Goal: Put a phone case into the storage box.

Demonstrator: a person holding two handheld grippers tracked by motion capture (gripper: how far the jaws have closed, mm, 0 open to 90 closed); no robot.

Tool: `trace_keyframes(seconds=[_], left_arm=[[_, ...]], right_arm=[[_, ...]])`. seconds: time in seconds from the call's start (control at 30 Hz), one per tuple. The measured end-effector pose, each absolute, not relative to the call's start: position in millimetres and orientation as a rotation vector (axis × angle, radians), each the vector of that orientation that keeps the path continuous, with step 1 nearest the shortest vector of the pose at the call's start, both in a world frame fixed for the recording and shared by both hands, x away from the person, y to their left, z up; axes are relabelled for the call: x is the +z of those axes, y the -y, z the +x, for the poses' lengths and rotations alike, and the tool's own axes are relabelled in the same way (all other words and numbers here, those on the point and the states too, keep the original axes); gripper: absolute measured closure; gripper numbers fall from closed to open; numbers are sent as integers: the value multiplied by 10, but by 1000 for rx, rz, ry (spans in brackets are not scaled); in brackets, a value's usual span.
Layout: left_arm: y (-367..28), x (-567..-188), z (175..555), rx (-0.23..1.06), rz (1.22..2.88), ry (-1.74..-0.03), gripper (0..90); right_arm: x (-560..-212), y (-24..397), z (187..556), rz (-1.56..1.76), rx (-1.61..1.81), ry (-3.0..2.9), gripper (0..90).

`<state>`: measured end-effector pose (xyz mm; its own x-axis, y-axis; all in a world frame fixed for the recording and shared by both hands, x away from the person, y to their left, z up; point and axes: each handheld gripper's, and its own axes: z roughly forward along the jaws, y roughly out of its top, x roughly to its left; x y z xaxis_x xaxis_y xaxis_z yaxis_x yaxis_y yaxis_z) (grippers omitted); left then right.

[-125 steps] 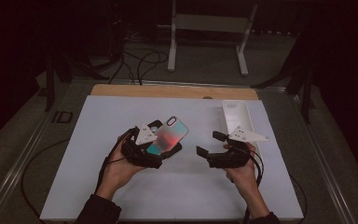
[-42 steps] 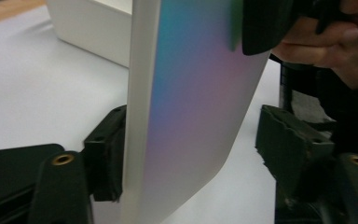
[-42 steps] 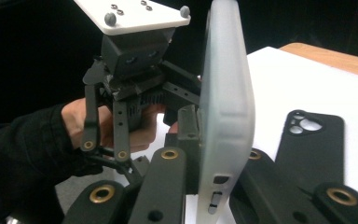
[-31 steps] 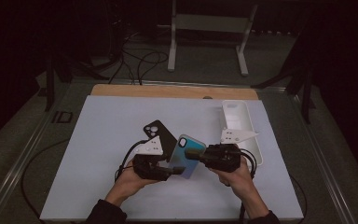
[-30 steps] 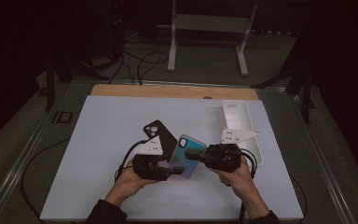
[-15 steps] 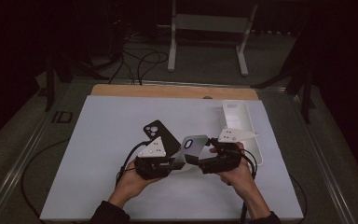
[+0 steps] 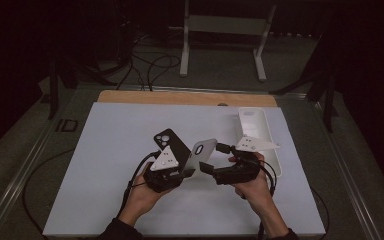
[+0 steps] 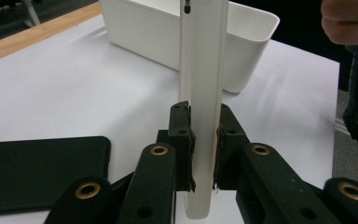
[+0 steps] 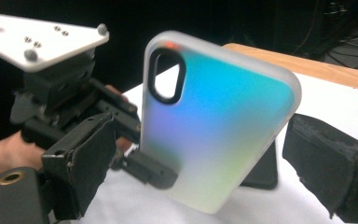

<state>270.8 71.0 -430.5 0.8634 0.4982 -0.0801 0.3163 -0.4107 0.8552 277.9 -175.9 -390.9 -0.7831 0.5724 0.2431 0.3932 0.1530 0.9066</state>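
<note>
A white table (image 7: 105, 150) fills the centre of the high view, a wooden strip (image 7: 185, 97) along its far edge and a dark floor with cables at twelve o'clock. A white bin (image 7: 275, 160) lies at three o'clock of the table's middle, running toward one o'clock; the left gripper view shows the same bin (image 8: 242, 42) standing beyond the jaws. A black phone case (image 7: 172, 145) lies flat near the table's centre, just at eleven o'clock of the left gripper (image 7: 180, 172). That gripper is clamped on the lower edge of a frosted phone case (image 7: 201, 152), which stands upright between the two hands; the left gripper view shows both pads pressed against the thin case (image 8: 203, 116) from either side. In the right gripper view the case (image 9: 214, 121) shows a blue-to-green sheen and an oval camera opening at its eleven o'clock corner. The right gripper (image 7: 207, 167), at three o'clock of the case, has just been opening: its jaws stand wide apart, one either side of the case, and appear clear of it, though the high view is too dim to be certain.
</note>
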Motion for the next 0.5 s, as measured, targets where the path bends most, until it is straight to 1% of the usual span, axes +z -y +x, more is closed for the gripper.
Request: trace_keyframes(seconds=[0.17,0.33,0.5], left_arm=[[-656,-4320,2696,257,2039,-615,807],[-548,-4358,2648,278,2046,-621,808],[-470,-4392,2616,261,2044,-628,808]], right_arm=[[-3904,1727,2793,1027,1711,-2222,97],[-3912,1644,2805,1103,1710,-2157,121],[-3911,1598,2807,1141,1721,-2106,147]])
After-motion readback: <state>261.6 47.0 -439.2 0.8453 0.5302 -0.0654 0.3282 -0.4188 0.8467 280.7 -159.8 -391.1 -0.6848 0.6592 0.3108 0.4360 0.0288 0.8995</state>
